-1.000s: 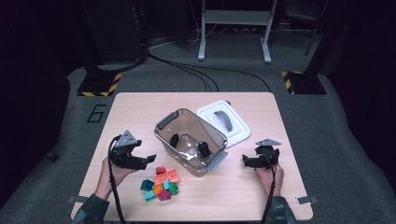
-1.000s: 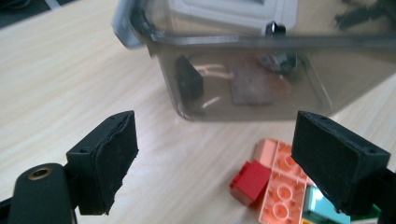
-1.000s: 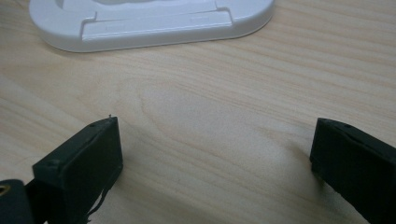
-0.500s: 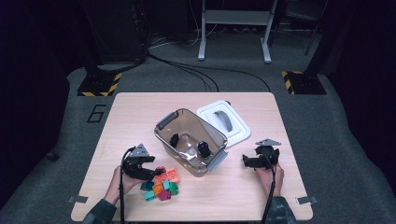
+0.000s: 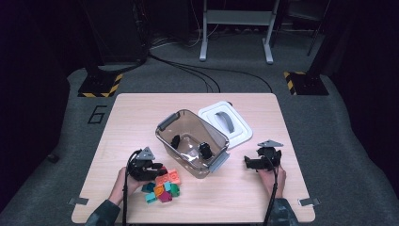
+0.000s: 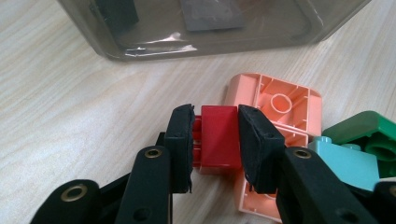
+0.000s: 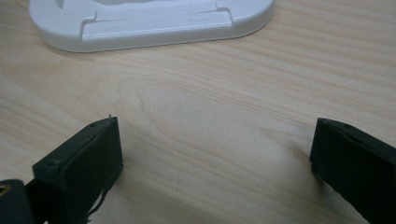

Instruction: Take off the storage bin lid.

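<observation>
A pile of small coloured bricks (image 5: 162,188) lies on the wooden table (image 5: 131,117) in front of a clear smoky bin (image 5: 190,141). My left gripper (image 6: 215,126) is down at the pile's near-left edge. Its jaws have just been closing and now press both sides of a red brick (image 6: 218,140). That brick rests against a salmon brick (image 6: 275,100), with teal (image 6: 345,161) and green (image 6: 369,130) bricks to the right. In the high view the left gripper (image 5: 157,169) points right toward the pile. My right gripper (image 5: 245,162) hovers low over bare wood, open, nothing between its pads (image 7: 79,163).
The bin holds two dark objects (image 5: 205,149) and stands mid-table. Its white lid (image 5: 225,125) with a grey handle lies flat behind the right gripper. Black cables and stands sit on the floor beyond the far edge.
The left hand came down and to the right onto the brick pile, and its jaws closed on the red brick. The right hand stayed where it was.
</observation>
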`<state>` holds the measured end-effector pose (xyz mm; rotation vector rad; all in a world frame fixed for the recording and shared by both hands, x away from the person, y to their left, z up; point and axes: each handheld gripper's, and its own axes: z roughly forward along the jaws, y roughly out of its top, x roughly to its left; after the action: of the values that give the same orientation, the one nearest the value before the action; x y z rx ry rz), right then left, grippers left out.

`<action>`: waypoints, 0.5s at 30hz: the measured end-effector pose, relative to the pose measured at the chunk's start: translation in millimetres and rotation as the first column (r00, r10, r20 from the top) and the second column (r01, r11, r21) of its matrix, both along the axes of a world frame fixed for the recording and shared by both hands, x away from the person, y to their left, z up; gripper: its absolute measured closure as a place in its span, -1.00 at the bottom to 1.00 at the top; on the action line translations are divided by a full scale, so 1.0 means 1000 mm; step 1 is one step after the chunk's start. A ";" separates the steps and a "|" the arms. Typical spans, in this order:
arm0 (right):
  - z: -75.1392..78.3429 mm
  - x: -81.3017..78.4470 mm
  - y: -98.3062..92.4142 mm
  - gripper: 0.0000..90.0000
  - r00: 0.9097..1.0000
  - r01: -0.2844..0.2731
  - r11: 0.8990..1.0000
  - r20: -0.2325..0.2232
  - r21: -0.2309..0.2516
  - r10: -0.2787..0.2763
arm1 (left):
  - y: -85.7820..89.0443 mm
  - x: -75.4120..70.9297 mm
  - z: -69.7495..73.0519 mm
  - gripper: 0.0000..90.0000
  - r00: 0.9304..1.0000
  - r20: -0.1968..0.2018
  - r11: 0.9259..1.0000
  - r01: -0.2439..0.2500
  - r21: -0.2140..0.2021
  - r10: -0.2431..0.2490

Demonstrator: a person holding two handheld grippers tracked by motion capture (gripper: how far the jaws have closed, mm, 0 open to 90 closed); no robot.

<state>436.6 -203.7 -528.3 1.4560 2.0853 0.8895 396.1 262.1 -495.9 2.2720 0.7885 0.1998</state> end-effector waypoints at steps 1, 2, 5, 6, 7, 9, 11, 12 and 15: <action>0.000 0.000 0.000 -0.97 1.000 0.000 1.000 0.000 0.000 0.000 | 0.000 0.000 0.000 0.48 1.000 -0.001 1.000 -0.004 -0.004 0.004; 0.000 0.000 0.000 -0.97 1.000 0.000 1.000 0.000 0.000 0.000 | 0.000 -0.001 0.000 0.48 1.000 0.000 1.000 -0.006 -0.004 0.006; 0.000 0.000 0.000 -0.97 1.000 0.000 1.000 0.000 0.000 0.000 | 0.000 0.000 0.000 0.48 1.000 0.001 1.000 -0.006 0.003 0.006; 0.000 0.000 0.000 -0.97 1.000 0.000 1.000 0.000 0.000 0.000 | 0.001 0.000 0.001 0.48 1.000 -0.002 1.000 -0.004 0.010 0.004; 0.000 0.000 0.000 -0.97 1.000 0.000 1.000 0.000 0.000 0.000 | 0.001 0.000 0.000 0.49 1.000 0.005 1.000 -0.010 0.011 0.010; 0.000 0.000 0.000 -0.97 1.000 0.000 1.000 0.000 0.000 0.000 | 0.003 -0.001 0.001 0.50 1.000 0.012 1.000 -0.019 0.015 0.019; 0.000 0.000 0.000 -0.97 1.000 0.000 1.000 0.000 0.000 0.000 | 0.006 0.000 0.002 0.53 0.999 0.022 0.999 -0.032 0.007 0.032; 0.000 0.000 0.000 -0.97 1.000 0.000 1.000 0.000 0.000 0.000 | 0.007 0.000 0.003 0.53 0.999 0.020 0.999 -0.030 0.011 0.030; 0.000 0.000 0.000 -0.97 1.000 0.000 1.000 0.000 0.000 0.000 | 0.009 0.001 0.002 0.53 0.999 0.010 0.999 -0.032 0.012 0.032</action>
<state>436.6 -203.7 -528.3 1.4562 2.0850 0.8896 396.7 271.4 -493.7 2.2688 0.8206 0.2313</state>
